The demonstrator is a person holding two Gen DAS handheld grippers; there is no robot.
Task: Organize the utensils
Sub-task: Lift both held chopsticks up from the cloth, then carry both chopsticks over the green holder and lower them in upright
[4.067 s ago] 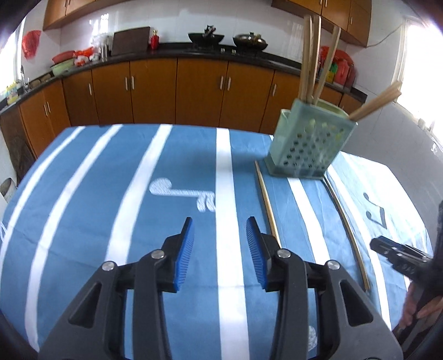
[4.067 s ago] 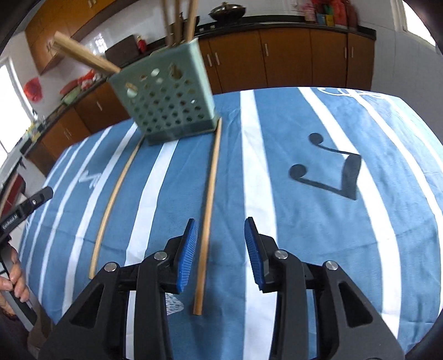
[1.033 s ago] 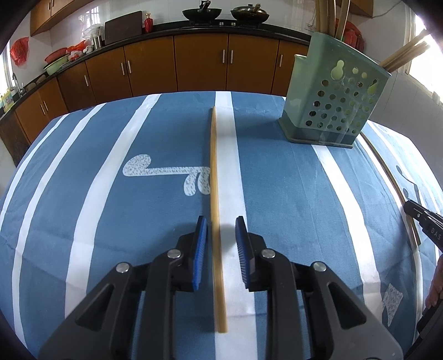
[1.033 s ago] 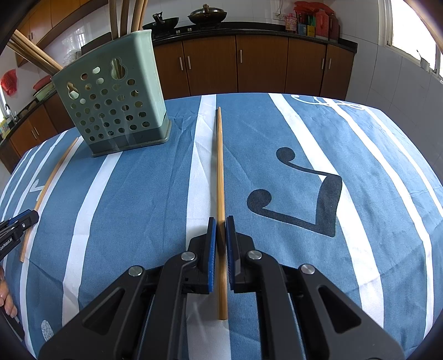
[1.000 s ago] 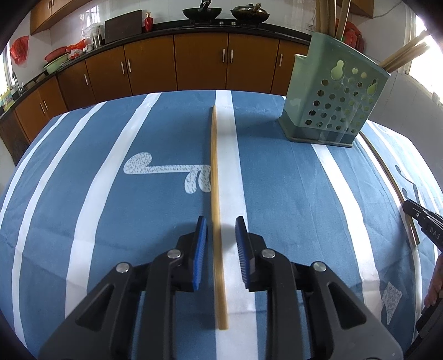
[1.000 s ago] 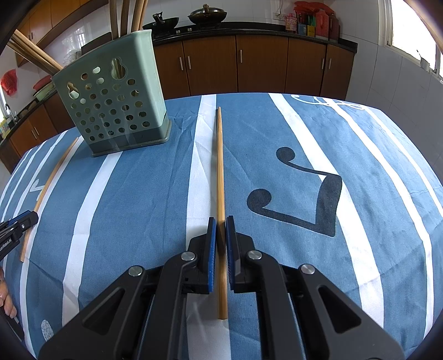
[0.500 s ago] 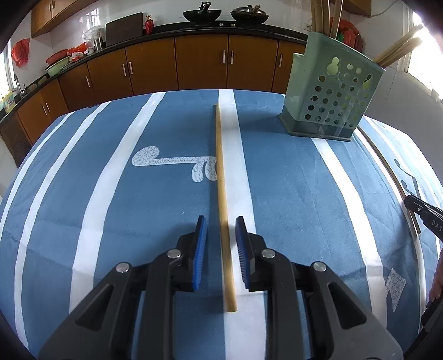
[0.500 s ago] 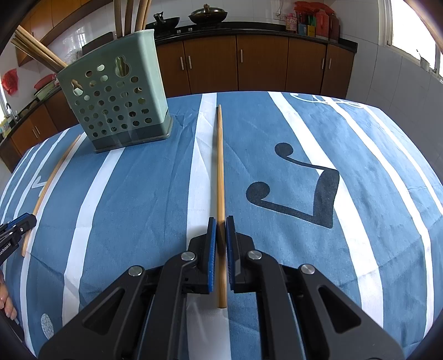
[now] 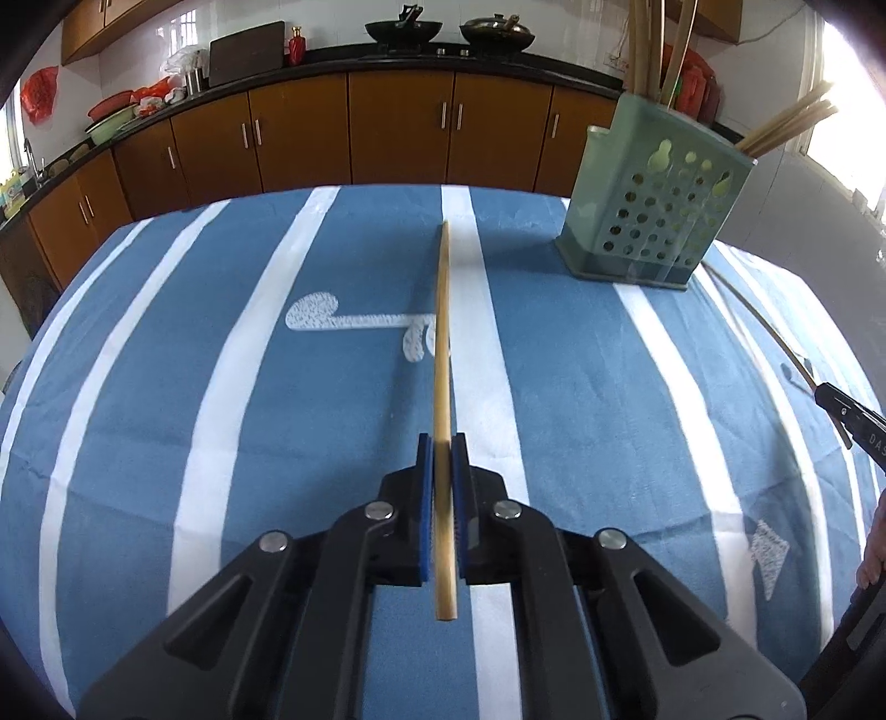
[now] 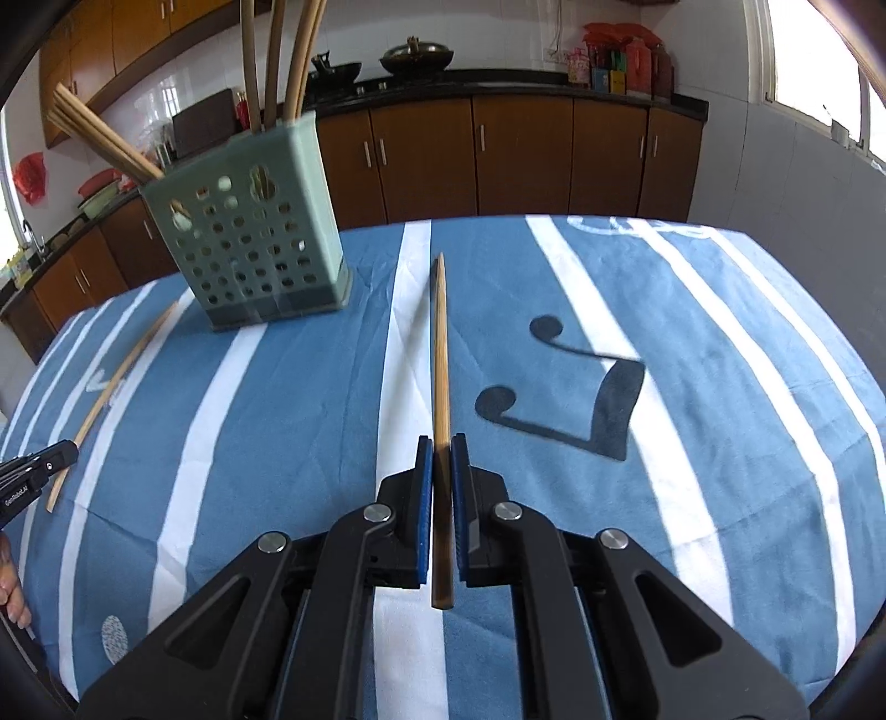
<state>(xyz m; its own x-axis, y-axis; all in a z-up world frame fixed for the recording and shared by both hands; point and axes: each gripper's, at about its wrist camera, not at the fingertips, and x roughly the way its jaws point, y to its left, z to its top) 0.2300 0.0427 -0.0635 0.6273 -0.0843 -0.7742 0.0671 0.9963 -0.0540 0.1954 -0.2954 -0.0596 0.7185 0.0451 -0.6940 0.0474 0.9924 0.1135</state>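
My left gripper (image 9: 441, 443) is closing tight on a pale wooden chopstick (image 9: 442, 332); its blue pads press the stick near its rear end. The stick points forward over the blue striped tablecloth (image 9: 581, 387). In the right wrist view my right gripper (image 10: 441, 443) is shut on a darker chopstick (image 10: 440, 343), held slightly off the cloth with its shadow beside it. The green perforated utensil holder (image 9: 653, 221) (image 10: 255, 249) stands upright between the two sticks, with several chopsticks leaning in it. Each view shows the other gripper's tip at its edge.
The round table's far edge (image 10: 609, 221) faces brown kitchen cabinets (image 9: 398, 133) and a dark counter with two woks (image 9: 404, 25). A person's fingers (image 10: 14, 603) show at the left edge of the right wrist view. A black music note (image 10: 587, 387) is printed on the cloth.
The left jaws, standing apart around the chopstick half a second ago, have closed on it. Both grippers have risen slightly with their sticks, and the holder looks farther away.
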